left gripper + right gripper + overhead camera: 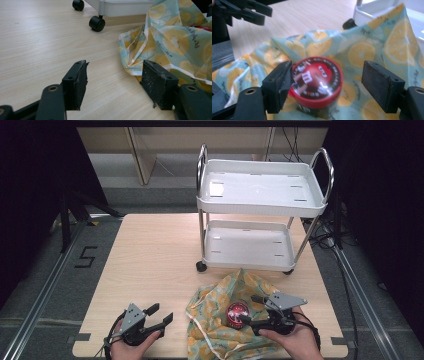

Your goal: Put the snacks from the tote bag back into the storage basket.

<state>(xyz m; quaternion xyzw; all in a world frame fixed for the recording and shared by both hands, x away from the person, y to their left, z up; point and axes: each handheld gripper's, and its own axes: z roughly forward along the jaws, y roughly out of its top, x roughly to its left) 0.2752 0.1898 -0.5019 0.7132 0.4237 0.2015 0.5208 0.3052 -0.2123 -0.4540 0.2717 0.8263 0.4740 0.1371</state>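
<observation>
At the near edge of the desk [150, 250], the right gripper [248, 309] is reaching over a lemon-print cloth bag [220, 330] toward a red-lidded candy tub [237, 314] that is sitting in the bag's folds. Its fingers [278, 82] are standing wide apart: in the right gripper view one pad is lying against, or just beside, the tub's red rim, while the other is well clear, with bare cloth showing between it and the lid. The tub is not yet clamped. The step in hand appears to be the approach to a grasp on the tub, presumably in order to lift it out of the bag.

To the left, the left gripper [159, 315] is hovering over bare wood just beside the bag, its fingers [76, 83] also spread wide and holding nothing; the left gripper view is showing the bag's piped hem [135, 63] near one pad. Behind the bag, a white two-tier trolley [260, 205] is standing on the desk with both trays empty, a likely destination.

The next move is calling for the right fingers to centre on the tub's wall below the lid, then close squarely. Meanwhile the left gripper would probably need to pinch the hem to steady the loose cloth.
</observation>
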